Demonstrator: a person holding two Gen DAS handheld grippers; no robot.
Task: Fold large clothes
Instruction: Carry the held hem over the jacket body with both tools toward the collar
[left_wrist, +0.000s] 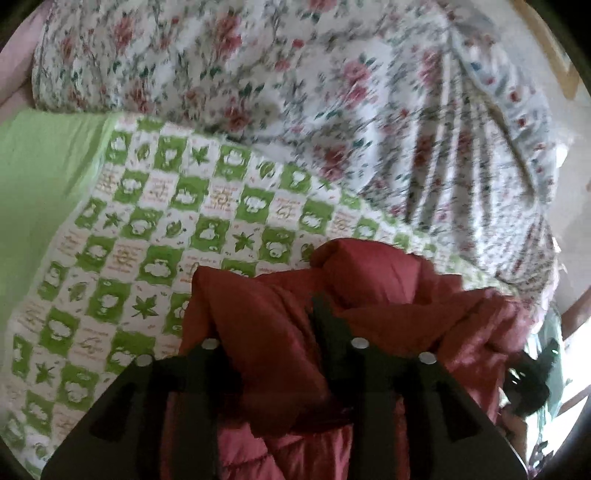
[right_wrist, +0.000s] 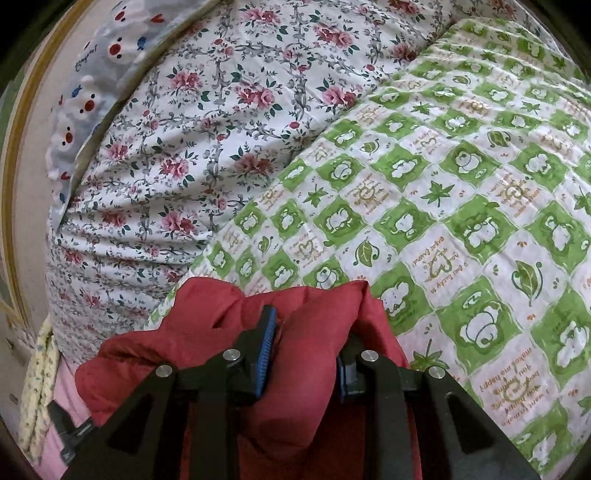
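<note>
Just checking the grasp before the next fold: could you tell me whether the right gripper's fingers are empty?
No: in the right wrist view, the right gripper has bunched red garment fabric clamped between its blue-padded fingers.

Open, flat stretch of green-and-white checked quilt (right_wrist: 461, 206) ahead and to the right in the right wrist view — room to pass. Blocked on the far side by a bulky heap of rose-printed white bedding (left_wrist: 332, 110). Bunched puffy red quilted garment (left_wrist: 369, 295) filling the near foreground — crowding both claws.
</note>
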